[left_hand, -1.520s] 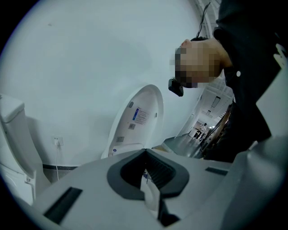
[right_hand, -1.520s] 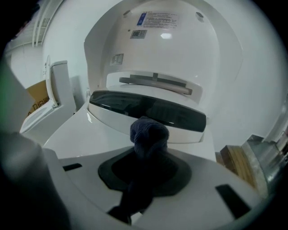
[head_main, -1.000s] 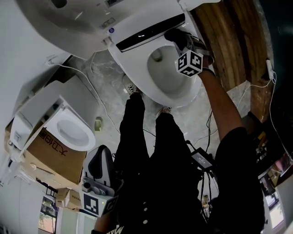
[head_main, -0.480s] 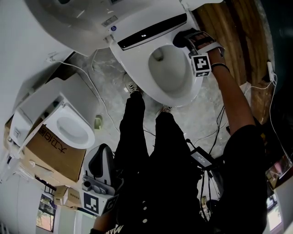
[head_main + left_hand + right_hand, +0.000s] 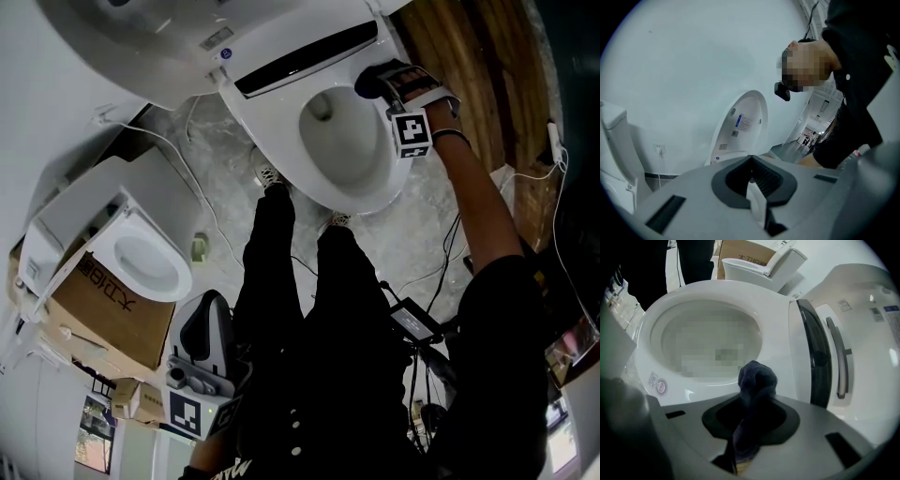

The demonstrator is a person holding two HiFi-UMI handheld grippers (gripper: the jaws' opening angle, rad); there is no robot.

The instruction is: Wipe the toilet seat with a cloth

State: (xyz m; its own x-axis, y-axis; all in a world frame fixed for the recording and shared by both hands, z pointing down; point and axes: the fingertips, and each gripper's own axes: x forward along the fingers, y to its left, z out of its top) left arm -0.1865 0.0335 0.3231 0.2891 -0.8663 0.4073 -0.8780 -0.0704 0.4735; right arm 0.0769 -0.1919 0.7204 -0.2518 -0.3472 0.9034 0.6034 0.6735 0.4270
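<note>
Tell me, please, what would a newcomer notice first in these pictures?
First comes the white toilet seat at the top of the head view, where the right gripper holds a dark cloth at its back rim. Next, a second toilet stands by a cardboard box at the left. The left gripper, shut on nothing, hangs low beside the person's legs.

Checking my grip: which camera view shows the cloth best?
The right gripper view: the dark cloth fills its centre, clamped between the jaws by the toilet seat. The head view shows only a small dark patch there; the left gripper view misses it.
</note>
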